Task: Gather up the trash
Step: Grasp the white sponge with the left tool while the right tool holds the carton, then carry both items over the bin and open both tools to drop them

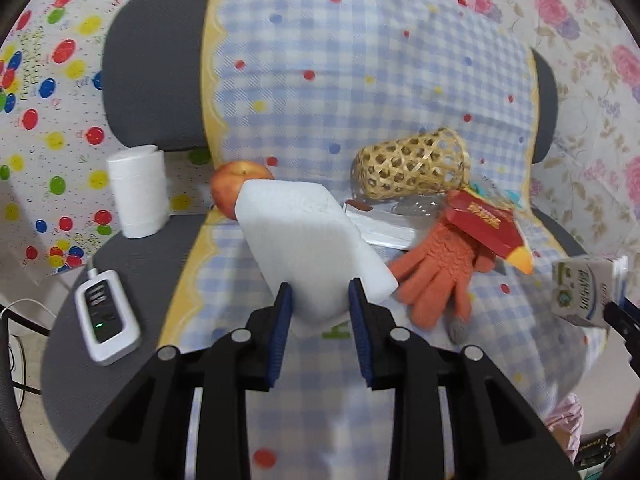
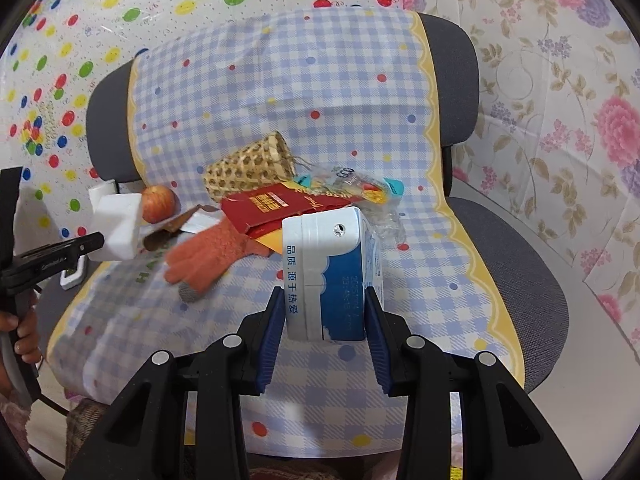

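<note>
Left wrist view: left gripper [image 1: 320,308] fingers clamped on white foam block [image 1: 308,240], lifted above checkered chair cover [image 1: 360,80]; likely light, crushable, best held mid-sides. Right wrist view: right gripper [image 2: 325,312] fingers pinching milk carton [image 2: 332,276] by flat sides; probably stiff, light.

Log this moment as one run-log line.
left gripper: shut on foam block | right gripper: shut on milk carton | both lifted above chair

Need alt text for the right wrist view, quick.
The right gripper clamps a blue-and-white milk carton above a checked-cloth chair. Behind lie an orange glove, red box, wicker basket and apple.
</note>
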Available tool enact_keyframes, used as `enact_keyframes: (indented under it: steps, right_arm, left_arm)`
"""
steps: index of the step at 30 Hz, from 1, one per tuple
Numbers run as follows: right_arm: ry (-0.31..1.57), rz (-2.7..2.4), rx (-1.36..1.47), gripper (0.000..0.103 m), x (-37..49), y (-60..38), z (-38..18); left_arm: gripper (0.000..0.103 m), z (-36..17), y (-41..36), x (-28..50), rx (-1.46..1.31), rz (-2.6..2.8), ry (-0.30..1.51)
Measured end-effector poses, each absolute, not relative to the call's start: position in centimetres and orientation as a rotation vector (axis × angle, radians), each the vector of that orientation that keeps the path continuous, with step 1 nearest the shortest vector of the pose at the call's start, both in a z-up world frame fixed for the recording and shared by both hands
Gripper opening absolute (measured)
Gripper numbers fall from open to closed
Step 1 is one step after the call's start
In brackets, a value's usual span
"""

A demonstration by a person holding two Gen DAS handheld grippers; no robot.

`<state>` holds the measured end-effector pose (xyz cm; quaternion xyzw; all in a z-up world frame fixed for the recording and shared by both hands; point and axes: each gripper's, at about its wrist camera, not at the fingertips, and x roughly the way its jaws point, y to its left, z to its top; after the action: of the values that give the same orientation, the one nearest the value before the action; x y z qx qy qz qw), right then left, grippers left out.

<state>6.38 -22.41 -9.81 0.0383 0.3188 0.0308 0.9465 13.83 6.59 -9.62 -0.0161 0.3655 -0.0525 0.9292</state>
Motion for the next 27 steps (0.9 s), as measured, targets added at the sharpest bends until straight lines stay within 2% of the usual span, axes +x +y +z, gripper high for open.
enact_keyframes:
  steps: [4,13,21,27]
  right_arm:
    - [0.653,0.063,0.1,0.04,5.2,-23.7,-9.4]
    - [0.638,-0.042,0.18,0.04,-4.0,-30.0,-8.7]
    - [0.643,-0.19,0.246,0.04,-13.6,-34.2,-9.7]
    - [0.694,-0.262,0.311,0.04,-17.6,-36.6,-12.2]
  left_arm:
    - [0.027,-8.0,4.5,10.6,0.004,-0.171,0.7]
    - [0.028,-7.5,-7.3,3.0,0.103,-0.437,0.641]
    - [0.029,-10.6,-16.5,-3.5,0.215,-0.689,0.677]
    - [0.03,-13.6,-21.7,-7.3,0.321,-0.834,0.73]
